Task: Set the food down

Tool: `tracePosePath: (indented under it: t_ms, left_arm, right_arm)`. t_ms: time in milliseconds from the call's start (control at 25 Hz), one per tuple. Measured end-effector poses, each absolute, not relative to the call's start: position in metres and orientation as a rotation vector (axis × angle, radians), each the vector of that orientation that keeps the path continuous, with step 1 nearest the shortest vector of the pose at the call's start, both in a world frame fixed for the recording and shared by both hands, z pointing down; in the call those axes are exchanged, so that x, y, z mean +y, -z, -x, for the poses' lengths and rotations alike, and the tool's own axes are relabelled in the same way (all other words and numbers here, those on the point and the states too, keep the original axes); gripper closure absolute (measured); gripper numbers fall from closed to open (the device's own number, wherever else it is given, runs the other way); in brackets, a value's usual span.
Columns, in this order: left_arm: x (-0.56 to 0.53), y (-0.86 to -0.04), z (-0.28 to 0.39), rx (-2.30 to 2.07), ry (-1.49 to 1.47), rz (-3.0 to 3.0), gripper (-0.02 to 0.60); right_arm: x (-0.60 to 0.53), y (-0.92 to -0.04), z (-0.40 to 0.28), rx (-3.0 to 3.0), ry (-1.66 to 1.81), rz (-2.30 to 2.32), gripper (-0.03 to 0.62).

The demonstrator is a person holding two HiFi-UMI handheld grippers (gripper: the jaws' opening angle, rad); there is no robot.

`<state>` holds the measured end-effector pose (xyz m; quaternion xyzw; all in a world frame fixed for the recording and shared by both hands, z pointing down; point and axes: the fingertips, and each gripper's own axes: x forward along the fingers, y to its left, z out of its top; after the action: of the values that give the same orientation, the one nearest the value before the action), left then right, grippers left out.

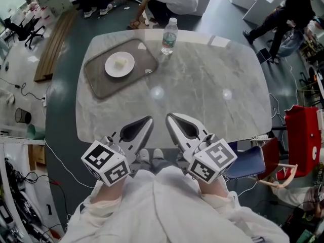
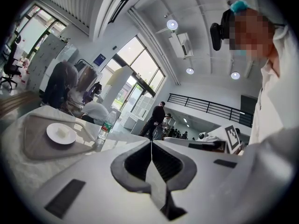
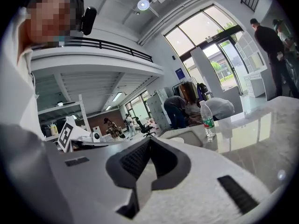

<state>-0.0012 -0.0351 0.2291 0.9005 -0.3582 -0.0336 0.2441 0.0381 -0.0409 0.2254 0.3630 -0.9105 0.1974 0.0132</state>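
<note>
Left gripper (image 2: 151,143): jaws pressed together, tips meeting, nothing between them. Right gripper (image 3: 149,139): jaws likewise together and empty. Both are held side by side, close to the person's body, over the near edge of the table (image 1: 212,92), tips angled toward each other. The food (image 1: 120,62), a small pale piece, lies on a white plate (image 1: 112,70). The plate sits on a grey tray (image 1: 99,85) at the table's far left. A water bottle (image 1: 169,36) stands upright just beside the tray.

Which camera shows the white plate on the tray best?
The head view: the plate is seen whole from above, with food on it. The left gripper view shows the plate small and slanted; in the right gripper view I cannot make it out.
</note>
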Motion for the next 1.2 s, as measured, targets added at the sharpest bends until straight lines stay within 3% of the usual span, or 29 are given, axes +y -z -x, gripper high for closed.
tracePosePath:
  t_ms: [1200]
  left_arm:
    - [-0.0383,-0.2329,-0.004,-0.957,0.089,-2.45,0.563]
  right_arm:
    - [-0.0445,-0.2305,-0.0437,-2.796,-0.606,-1.141,0.592]
